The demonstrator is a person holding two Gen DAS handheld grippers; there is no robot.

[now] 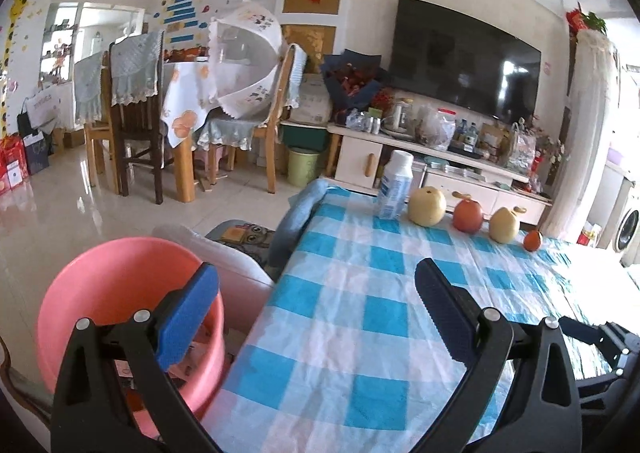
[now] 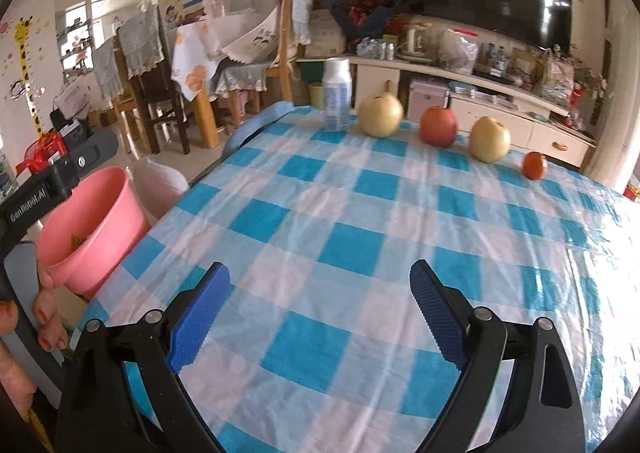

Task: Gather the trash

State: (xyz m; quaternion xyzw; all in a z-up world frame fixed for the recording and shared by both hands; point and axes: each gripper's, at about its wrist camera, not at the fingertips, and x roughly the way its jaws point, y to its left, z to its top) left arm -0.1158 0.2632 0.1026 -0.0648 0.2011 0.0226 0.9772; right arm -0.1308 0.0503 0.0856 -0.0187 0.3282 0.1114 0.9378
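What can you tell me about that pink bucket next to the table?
The pink bucket looks like smooth plastic, round, wide at its rim and narrowing toward the bottom. It stands upright and open-topped, off the left edge of the checked tablecloth, lower than the tabletop, with a white bin just behind it. A few scraps lie inside, too small to identify. In the left wrist view one blue pad of the left gripper shows in front of the bucket; whether anything touches it cannot be told.

Two pears (image 2: 379, 115), one apple (image 2: 438, 126), one bottle (image 2: 337, 99) (plus one pink bin (image 2: 94, 229))
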